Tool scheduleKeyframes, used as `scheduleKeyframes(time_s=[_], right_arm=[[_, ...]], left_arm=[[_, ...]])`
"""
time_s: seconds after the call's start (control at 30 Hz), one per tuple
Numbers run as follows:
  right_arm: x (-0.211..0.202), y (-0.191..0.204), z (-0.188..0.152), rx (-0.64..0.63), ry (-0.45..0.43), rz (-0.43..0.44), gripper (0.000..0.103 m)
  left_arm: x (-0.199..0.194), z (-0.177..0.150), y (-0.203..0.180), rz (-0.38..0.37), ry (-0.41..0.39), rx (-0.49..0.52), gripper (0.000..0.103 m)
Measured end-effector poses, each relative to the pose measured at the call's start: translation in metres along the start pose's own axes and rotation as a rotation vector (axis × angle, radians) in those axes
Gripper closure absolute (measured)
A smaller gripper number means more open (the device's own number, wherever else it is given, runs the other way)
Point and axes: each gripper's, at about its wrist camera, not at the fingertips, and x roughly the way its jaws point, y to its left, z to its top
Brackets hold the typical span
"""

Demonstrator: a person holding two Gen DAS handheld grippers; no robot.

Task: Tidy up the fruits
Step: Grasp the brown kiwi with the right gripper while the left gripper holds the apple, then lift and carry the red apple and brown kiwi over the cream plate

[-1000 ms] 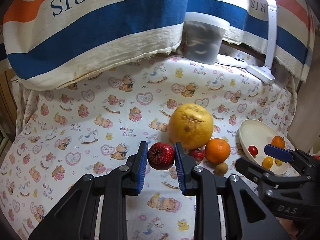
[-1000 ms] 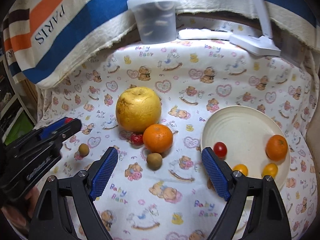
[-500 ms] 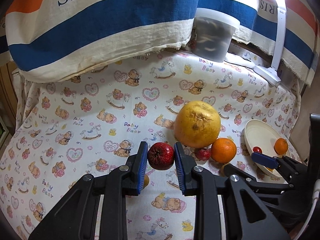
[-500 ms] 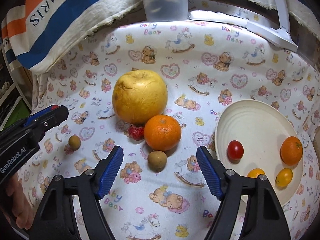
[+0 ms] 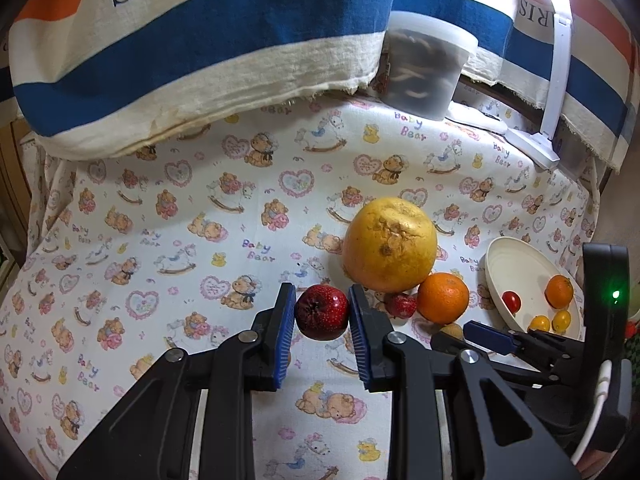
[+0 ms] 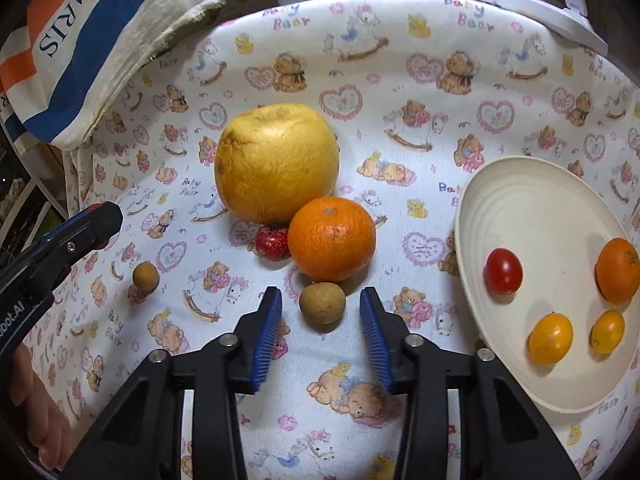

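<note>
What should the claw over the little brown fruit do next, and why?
Probably finish closing. The right gripper has its jaws either side of the small round brown fruit, just been closing, pads not yet touching. Squeezing gently would let it lift the fruit toward the cream plate.

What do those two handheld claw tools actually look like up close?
Both are black plastic. The left gripper and the right gripper each have two angular fingers with silver pivot screws and ribbed blue pads. The right one's body shows a green light and a white cable; the left's side bears white lettering.
</note>
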Motion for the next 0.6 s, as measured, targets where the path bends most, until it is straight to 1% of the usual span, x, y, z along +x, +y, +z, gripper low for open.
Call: scheduleKeyframes(time_s=[0.03, 0.1, 0.17, 0.27, 0.4, 0.6], right_arm=[[0.001, 0.001, -0.001, -0.005, 0.0, -0.006, 0.064], [0.004, 0.002, -0.001, -0.009, 0.007, -0.009, 0.072], [0.005, 0.003, -0.002, -0.019, 0.004, -0.021, 0.077], [0.0, 0.005, -0.006, -0.027, -0.039, -0.069, 0.078], [-0.013, 0.003, -0.004, -0.024, -0.088, -0.056, 0.078], [-0.049, 0.008, -0.001, -0.063, -0.203, -0.101, 0.078]], left_arm=[[0.001, 0.0, 0.0, 0.0, 0.004, 0.001, 0.077], [0.002, -0.001, -0.001, 0.0, 0.007, 0.003, 0.077], [0.001, -0.001, -0.002, 0.001, 0.003, 0.006, 0.077], [0.0, -0.001, -0.002, 0.003, -0.003, 0.009, 0.077], [-0.008, 0.002, -0.002, -0.011, -0.032, 0.003, 0.077], [-0.027, 0.005, -0.008, -0.032, -0.106, 0.024, 0.077]])
